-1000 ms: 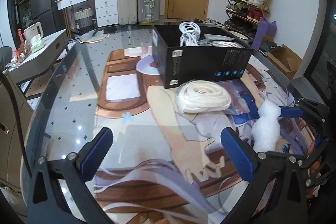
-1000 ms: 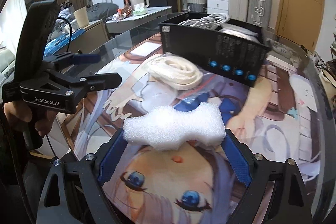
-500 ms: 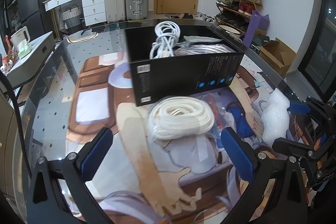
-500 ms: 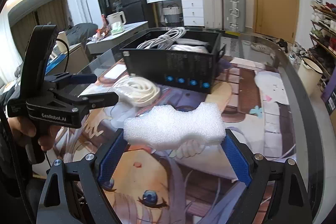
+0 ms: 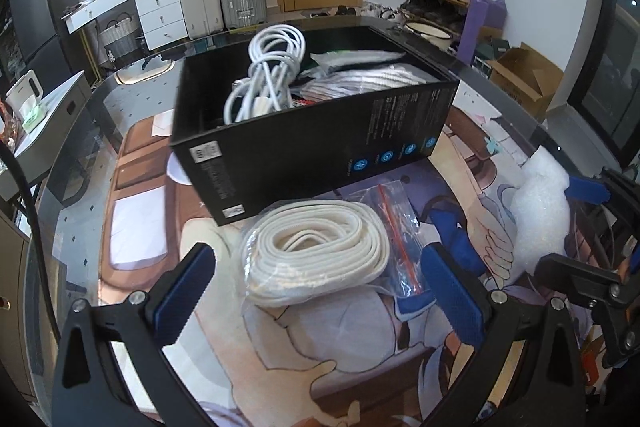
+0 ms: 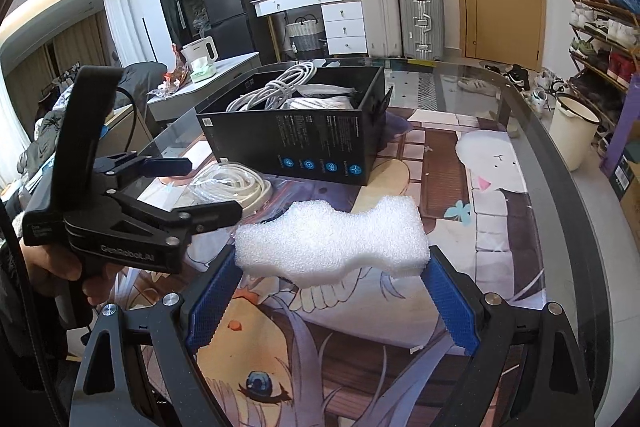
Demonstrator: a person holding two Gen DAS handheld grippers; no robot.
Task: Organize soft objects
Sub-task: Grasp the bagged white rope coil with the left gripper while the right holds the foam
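Glass bench (image 6: 532,163) mid-sort: your black box (image 5: 320,135) already holds cables. Right claw (image 6: 332,301) grips the foam block (image 6: 332,241) above the bench's near edge; left claw (image 5: 316,291), open, frames the bagged white coil (image 5: 316,259).

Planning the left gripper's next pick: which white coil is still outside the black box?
The flat white strap coil in its clear bag, lying before the black box. The round white cable bundle is already inside.

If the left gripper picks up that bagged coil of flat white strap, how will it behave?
The bagged coil of flat white strap probably sags, since its loops lie loose. The clear plastic bag looks slick, so the open left gripper may slip. Likely light.
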